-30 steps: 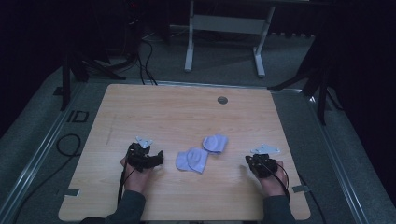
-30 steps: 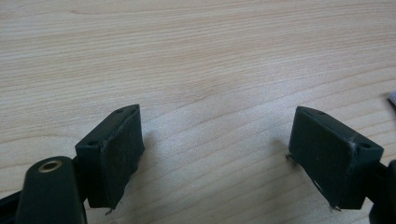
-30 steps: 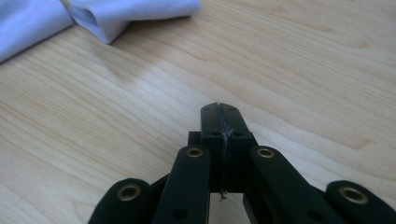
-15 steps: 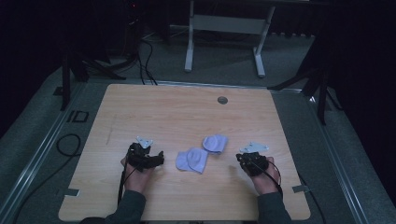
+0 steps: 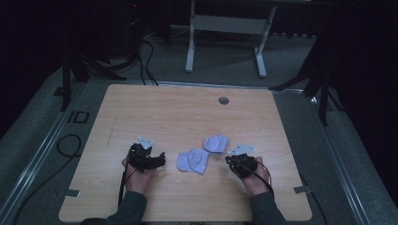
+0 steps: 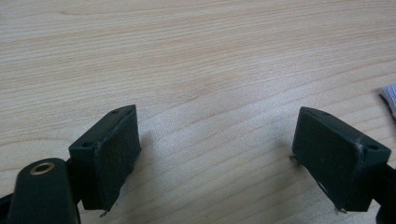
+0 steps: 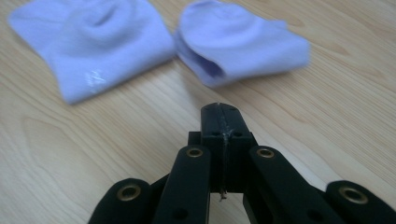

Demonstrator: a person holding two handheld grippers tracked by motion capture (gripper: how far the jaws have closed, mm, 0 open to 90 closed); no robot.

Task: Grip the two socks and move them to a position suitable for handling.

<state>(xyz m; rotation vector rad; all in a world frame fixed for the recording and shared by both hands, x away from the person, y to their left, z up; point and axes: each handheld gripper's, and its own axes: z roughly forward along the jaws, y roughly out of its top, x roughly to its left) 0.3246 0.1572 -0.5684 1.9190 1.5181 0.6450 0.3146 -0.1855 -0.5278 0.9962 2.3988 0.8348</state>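
Two folded lavender socks lie on the wooden table (image 5: 187,112): one sock (image 5: 193,161) near the middle front, the other sock (image 5: 216,143) just behind and to its right. My right gripper (image 5: 231,161) sits low over the table just right of them, shut with nothing in it. In the right gripper view its shut jaws (image 7: 219,112) point at the gap between the left sock (image 7: 93,42) and the right sock (image 7: 243,42). My left gripper (image 5: 158,158) rests to the left of the socks, open and empty (image 6: 215,154), with a sock's edge (image 6: 390,95) at far right.
A round grommet (image 5: 223,100) is set in the table near its far edge. Cables (image 5: 70,145) trail on the grey floor at left. A metal stand's legs (image 5: 225,28) rise beyond the table.
My right gripper has slid left across the table toward the two socks, still shut. The left gripper and both socks have stayed put.
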